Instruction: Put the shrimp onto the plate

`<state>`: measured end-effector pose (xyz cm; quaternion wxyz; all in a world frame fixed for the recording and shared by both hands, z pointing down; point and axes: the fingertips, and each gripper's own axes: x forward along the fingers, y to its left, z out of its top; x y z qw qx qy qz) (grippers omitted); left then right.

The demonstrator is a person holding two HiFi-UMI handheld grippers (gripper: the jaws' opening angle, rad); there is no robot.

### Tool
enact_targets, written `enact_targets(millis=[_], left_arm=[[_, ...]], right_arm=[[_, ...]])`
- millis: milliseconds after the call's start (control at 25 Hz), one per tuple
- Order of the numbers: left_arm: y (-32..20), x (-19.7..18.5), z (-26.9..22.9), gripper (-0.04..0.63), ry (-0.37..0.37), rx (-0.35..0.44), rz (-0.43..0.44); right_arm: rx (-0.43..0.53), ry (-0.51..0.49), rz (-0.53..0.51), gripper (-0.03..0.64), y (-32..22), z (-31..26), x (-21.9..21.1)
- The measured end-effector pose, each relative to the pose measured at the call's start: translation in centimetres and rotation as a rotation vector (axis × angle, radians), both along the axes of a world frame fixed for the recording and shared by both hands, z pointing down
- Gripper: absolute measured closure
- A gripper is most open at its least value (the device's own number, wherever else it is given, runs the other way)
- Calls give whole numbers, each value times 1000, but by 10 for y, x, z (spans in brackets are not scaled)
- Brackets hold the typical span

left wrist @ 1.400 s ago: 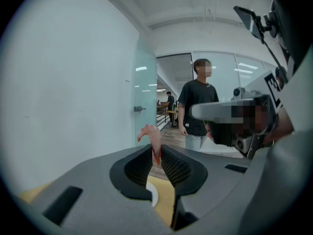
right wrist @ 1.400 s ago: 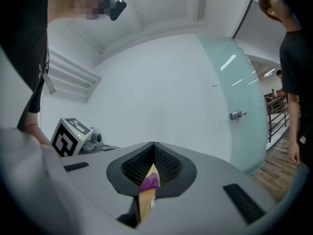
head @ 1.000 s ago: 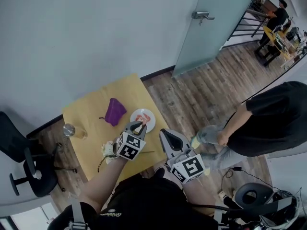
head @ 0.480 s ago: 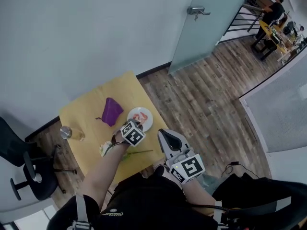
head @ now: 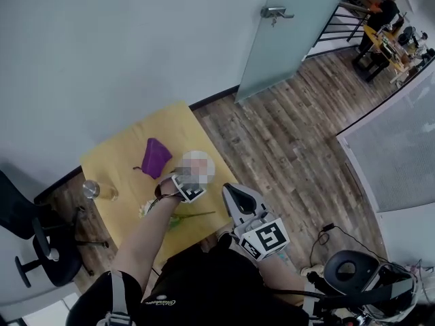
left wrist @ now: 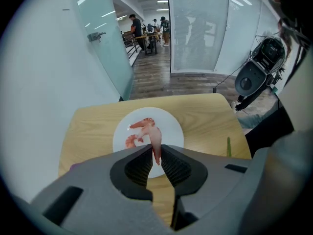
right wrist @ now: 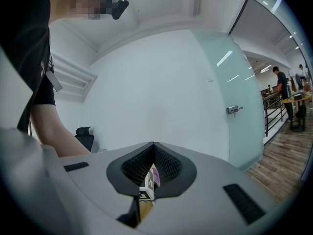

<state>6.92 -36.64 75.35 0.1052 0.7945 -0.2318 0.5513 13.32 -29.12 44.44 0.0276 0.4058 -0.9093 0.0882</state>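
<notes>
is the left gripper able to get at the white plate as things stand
Likely yes. The left gripper, shut on a pale pink shrimp, hangs over the round white plate on the yellow wooden table. Nothing stands between them, and the plate's right half is bare.

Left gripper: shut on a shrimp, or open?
Shut: the left gripper's jaws pinch a shrimp between them, holding it over the plate.
</notes>
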Motion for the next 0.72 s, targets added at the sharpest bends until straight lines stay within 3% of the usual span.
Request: enact_targets(millis=[440, 720], left_arm=[[3, 0, 22, 540, -156, 54, 171], [2, 1, 25, 537, -160, 52, 180]], right_arm=[[-22, 13, 15, 615, 0, 6, 7], [-30, 13, 20, 614, -2, 7, 9]])
